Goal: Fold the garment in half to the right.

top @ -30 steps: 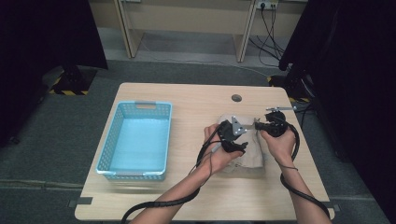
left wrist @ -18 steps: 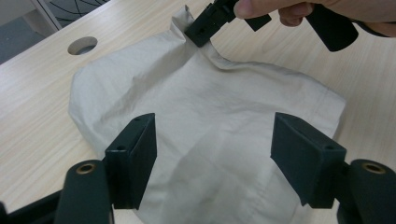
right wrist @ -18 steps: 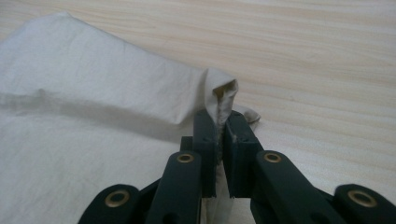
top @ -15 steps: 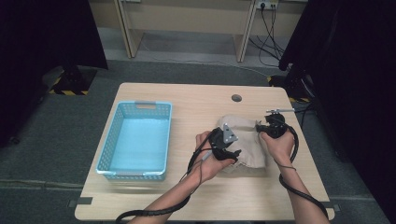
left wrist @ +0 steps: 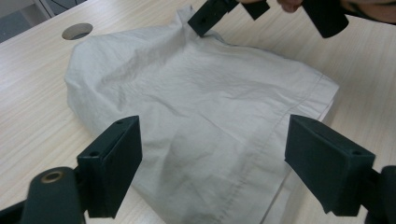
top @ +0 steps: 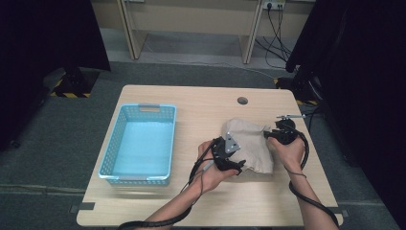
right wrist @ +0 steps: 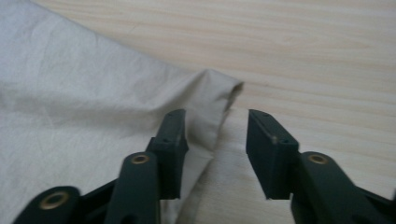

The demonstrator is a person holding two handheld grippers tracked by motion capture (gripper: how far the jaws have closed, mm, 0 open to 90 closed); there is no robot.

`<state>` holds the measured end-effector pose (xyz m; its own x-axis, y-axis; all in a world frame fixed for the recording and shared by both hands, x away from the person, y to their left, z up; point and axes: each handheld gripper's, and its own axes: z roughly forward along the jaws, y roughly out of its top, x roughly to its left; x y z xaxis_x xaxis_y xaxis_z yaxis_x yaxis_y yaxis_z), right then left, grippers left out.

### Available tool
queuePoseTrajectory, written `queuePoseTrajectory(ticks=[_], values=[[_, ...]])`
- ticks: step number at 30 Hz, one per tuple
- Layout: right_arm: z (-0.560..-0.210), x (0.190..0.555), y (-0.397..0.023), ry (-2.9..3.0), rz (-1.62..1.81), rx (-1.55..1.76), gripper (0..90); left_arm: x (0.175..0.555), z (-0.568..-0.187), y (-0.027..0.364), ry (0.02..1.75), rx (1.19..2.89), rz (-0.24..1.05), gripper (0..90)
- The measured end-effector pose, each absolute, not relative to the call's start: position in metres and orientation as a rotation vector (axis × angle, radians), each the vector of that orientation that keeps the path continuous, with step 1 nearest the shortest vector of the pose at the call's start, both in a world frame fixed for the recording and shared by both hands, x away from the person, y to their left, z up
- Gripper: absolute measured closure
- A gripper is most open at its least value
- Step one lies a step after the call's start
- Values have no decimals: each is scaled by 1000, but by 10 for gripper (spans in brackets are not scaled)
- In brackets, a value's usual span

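The folded cloth [top: 249, 143] lies long axis front-to-back; both tools have just been opening (nothing gripped).

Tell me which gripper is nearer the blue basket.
Left. The left gripper sits at the cloth's near-left edge, toward the blue basket; the right gripper is at the cloth's far-right corner.

So the left tool [left wrist: 212, 163] has its two black jaws spread wide, one either side of the near part of a crumpled off-white cotton cloth [left wrist: 201, 107] lying flat-ish on the pale wooden table [left wrist: 32, 93], with neither pad pressing on the fabric; they've just been opening. Far end, the right tool [left wrist: 229, 11] is down at a pinched-up fold of the cloth. There's a round cable hole [left wrist: 77, 31] in the table just past the cloth.
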<state>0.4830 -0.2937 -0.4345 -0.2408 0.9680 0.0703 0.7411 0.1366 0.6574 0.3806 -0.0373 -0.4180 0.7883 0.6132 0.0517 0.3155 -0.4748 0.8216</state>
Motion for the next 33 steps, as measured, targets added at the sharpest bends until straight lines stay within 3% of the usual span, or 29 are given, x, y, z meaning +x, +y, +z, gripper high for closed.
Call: queuePoseTrajectory(ticks=[13,33], values=[[-420,462,-309,2039,896,1578,404,375,-423,-30,662,2037,441,175],[-414,444,-322,2022,952,1578,379,373,-424,-26,657,2006,441,173]])
